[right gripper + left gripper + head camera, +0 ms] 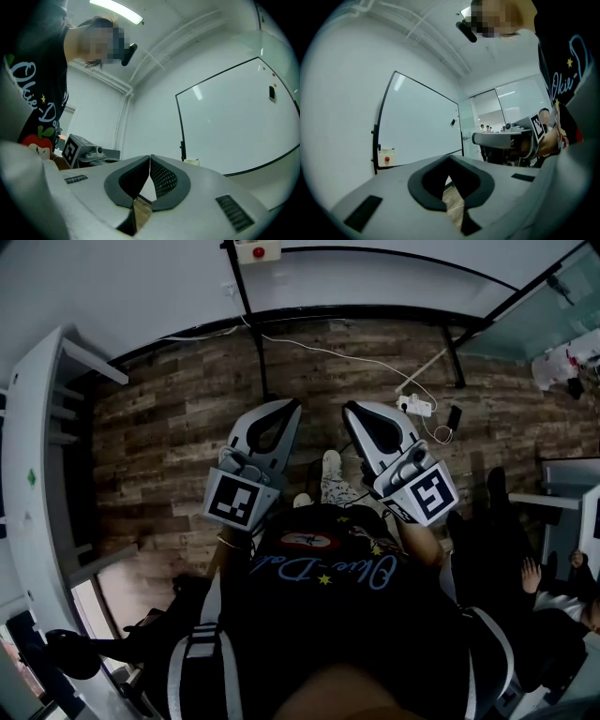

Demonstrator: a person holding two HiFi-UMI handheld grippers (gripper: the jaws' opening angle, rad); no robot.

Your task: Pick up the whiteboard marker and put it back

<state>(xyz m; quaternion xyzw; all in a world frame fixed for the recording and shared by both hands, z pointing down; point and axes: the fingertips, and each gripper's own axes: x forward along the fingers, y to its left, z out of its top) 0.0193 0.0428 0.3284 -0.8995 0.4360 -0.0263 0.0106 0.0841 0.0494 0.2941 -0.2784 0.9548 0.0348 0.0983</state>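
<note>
No whiteboard marker can be made out in any view. The whiteboard point(422, 122) stands ahead on a black frame; it also fills the right of the right gripper view as the whiteboard point(234, 126). A small dark item point(271, 93) sticks to its surface, too small to identify. In the head view my left gripper point(292, 405) and right gripper point(349, 408) are held side by side in front of the person's torso, above the wooden floor. The left gripper point(449, 157) has its jaw tips touching with nothing between them. The right gripper point(150, 157) is likewise shut and holds nothing.
A white box with a red button point(258, 251) hangs on the whiteboard frame. A power strip point(415, 405) and cables lie on the wooden floor point(169, 446). A white shelf unit point(37, 456) stands at the left. People sit at the right point(553, 577).
</note>
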